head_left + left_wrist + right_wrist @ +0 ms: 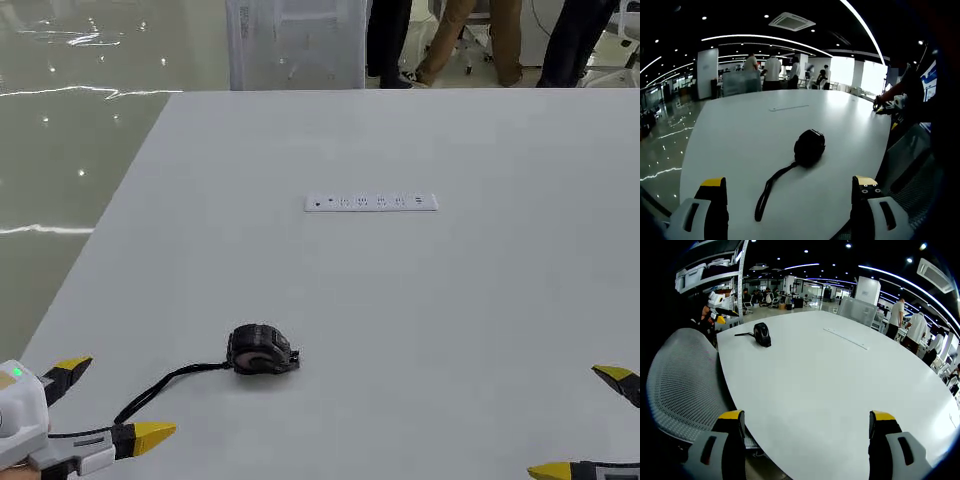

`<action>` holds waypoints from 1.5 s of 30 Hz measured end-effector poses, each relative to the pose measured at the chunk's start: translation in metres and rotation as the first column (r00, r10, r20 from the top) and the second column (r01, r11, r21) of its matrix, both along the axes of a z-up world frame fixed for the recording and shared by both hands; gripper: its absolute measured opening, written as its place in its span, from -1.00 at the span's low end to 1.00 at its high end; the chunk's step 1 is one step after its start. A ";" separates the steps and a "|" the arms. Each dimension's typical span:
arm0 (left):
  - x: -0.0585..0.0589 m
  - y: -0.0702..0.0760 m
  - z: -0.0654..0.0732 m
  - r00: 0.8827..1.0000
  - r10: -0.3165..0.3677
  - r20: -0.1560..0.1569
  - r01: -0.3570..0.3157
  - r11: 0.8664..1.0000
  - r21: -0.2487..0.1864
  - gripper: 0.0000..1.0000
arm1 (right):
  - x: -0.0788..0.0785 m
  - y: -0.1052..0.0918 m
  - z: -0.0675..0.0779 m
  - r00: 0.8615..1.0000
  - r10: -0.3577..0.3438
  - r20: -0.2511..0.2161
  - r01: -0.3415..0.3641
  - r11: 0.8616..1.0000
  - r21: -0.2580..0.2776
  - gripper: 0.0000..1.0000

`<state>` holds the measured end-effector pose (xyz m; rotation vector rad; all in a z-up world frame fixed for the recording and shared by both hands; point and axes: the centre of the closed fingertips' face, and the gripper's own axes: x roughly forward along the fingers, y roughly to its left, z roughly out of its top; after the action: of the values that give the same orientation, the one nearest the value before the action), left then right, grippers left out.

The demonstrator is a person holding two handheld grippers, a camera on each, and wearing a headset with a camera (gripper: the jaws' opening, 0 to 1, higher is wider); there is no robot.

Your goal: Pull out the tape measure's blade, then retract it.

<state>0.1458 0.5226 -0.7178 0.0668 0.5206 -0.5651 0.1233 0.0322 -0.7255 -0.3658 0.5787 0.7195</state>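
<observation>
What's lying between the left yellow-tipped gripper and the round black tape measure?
Only the tape measure's black cord strap, on the white table, in the left gripper view.

Table: tape measure, pwr strip.

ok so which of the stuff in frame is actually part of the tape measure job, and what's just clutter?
Part of the job: tape measure with its black strap, blade not pulled out; left gripper and right gripper, both open, neither touching it.
Just lying about: white power strip further back; grey mesh chair; people standing in the background.
</observation>
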 end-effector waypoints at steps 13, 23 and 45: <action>0.005 -0.012 -0.008 0.996 -0.063 -0.061 0.064 0.998 0.015 1.00 | 0.014 0.017 0.009 1.000 0.020 -0.022 -0.019 0.999 0.050 1.00; 0.030 -0.038 0.005 0.974 -0.213 -0.076 0.218 0.974 0.064 1.00 | 0.042 0.037 0.013 0.994 0.110 0.019 -0.110 0.994 0.005 1.00; 0.076 -0.110 -0.007 0.789 -0.572 -0.224 0.614 0.735 0.288 0.81 | 0.082 0.133 0.005 0.928 0.371 0.039 -0.371 0.929 0.003 0.92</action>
<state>0.2213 0.4126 -0.7252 0.5619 0.7197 -1.1114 0.2049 0.1655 -0.7208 -0.4858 0.4731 1.0775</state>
